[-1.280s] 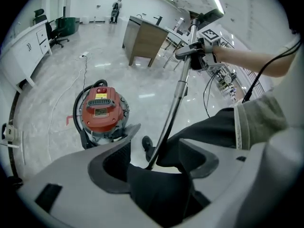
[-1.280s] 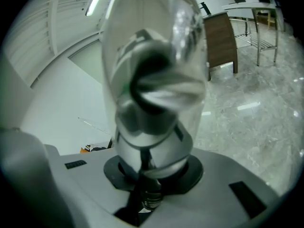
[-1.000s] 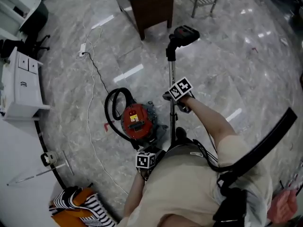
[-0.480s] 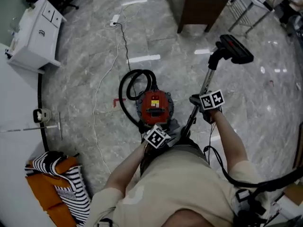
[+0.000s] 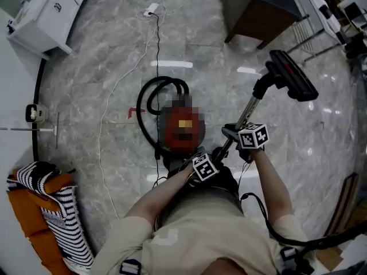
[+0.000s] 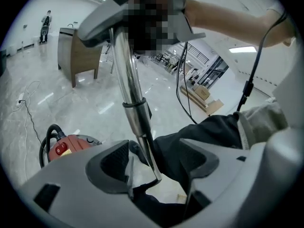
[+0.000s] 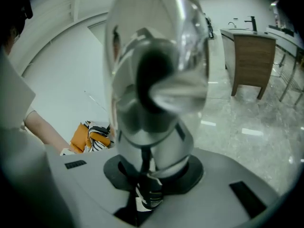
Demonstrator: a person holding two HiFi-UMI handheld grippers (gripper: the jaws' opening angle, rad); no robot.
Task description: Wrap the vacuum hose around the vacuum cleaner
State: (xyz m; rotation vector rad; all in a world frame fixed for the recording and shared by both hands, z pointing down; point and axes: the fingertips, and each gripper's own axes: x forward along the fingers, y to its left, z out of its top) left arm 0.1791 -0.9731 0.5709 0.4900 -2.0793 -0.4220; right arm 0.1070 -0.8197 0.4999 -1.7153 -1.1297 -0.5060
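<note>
The red vacuum cleaner (image 5: 182,132) stands on the floor in front of the person, with its black hose (image 5: 150,99) looped at its far left side. A chrome wand (image 5: 248,110) rises from beside it to the black floor head (image 5: 293,74). My right gripper (image 5: 245,137) is shut on the wand's upper part; in the right gripper view the tube (image 7: 152,94) fills the space above the jaws (image 7: 145,182). My left gripper (image 5: 202,164) is low by the wand's bottom end, open, with the wand (image 6: 135,113) passing between its jaws (image 6: 156,167) without touching the pads.
A white power cord (image 5: 117,87) runs across the marble floor to a socket strip (image 5: 152,7). A brown wooden cabinet (image 5: 252,13) and metal frame legs (image 5: 312,36) stand far right. A white cabinet (image 5: 49,10) is far left, an orange and striped bundle (image 5: 49,211) near left.
The head view has swung, so the vacuum now sits mid-frame. The wand has tilted toward the right with the right gripper on it. The left gripper has rolled and come alongside the wand's lower end.
</note>
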